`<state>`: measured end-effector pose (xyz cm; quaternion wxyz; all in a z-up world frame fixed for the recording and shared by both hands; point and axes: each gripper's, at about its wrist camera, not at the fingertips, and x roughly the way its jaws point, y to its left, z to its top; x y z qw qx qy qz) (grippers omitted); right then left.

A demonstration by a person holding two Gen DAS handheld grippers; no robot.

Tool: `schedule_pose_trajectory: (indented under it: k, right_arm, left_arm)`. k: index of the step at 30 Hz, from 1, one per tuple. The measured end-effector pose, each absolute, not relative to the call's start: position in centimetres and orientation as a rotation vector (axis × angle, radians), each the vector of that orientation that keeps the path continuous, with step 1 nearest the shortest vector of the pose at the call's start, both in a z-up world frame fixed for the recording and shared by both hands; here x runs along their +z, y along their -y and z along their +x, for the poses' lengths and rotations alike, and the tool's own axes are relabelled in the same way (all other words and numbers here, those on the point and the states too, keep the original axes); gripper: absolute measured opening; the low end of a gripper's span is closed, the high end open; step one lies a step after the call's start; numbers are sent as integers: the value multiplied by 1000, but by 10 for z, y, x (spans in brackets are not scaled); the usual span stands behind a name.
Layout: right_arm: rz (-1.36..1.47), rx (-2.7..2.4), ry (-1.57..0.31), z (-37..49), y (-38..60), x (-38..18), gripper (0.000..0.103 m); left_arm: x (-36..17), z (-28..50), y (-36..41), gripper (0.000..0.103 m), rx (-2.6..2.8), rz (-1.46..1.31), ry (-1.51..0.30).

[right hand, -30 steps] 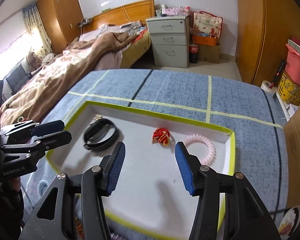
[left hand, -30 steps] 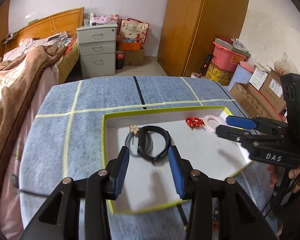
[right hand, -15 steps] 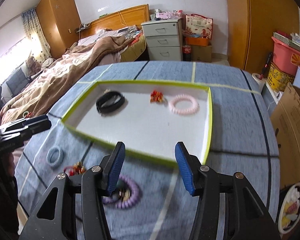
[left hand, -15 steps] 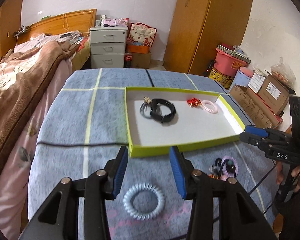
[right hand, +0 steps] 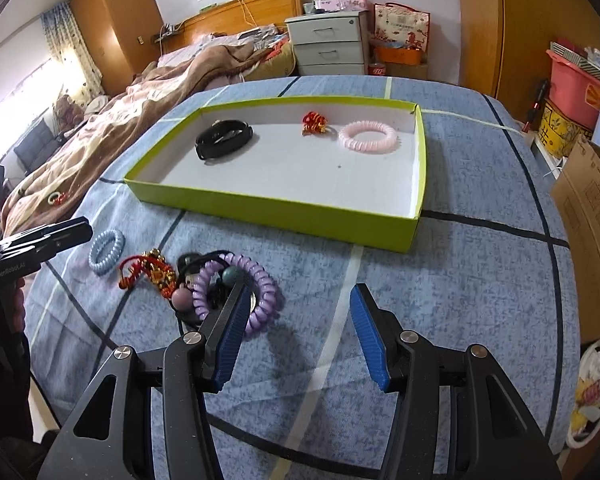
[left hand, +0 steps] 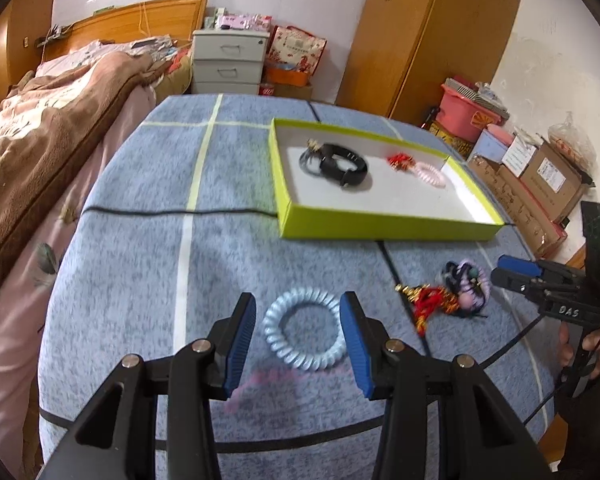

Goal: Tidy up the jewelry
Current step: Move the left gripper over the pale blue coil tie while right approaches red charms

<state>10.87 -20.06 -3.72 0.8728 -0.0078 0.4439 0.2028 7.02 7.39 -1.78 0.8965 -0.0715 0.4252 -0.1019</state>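
While the left gripper [left hand: 298, 320] stands spread with the pale-blue coil ring [left hand: 305, 335] lying untouched between its fingers on the desk [left hand: 140, 280], the right gripper [right hand: 298, 334] stands spread and empty, the purple coil ring [right hand: 236, 292] just beside its left finger.

walls: plain white
bed [right hand: 148, 80]: wood headboard, brown blanket
drawers [right hand: 326, 42]: grey
wardrobe [left hand: 440, 36]: wood
window [right hand: 16, 88]: bright, curtained
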Motion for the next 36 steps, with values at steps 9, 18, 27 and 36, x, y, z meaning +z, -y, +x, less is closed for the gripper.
schedule_pose_trajectory:
  k: [9, 18, 27, 36]
  right_arm:
    - [-21, 451, -934, 111, 195, -42, 53]
    - [-8, 452, -886, 108, 193, -34, 53]
    - [-83, 679, -833, 95, 140, -20, 53]
    - [-238, 783, -843, 90, 95, -31, 53]
  left_arm:
    - [-29, 69, -73, 45, -212, -146, -911]
    - [-32, 73, -72, 45, -209, -143, -917]
    - [-33, 77, -69, 45, -208, -124, -915]
    - [-34, 76, -72, 45, -202, -114, -911]
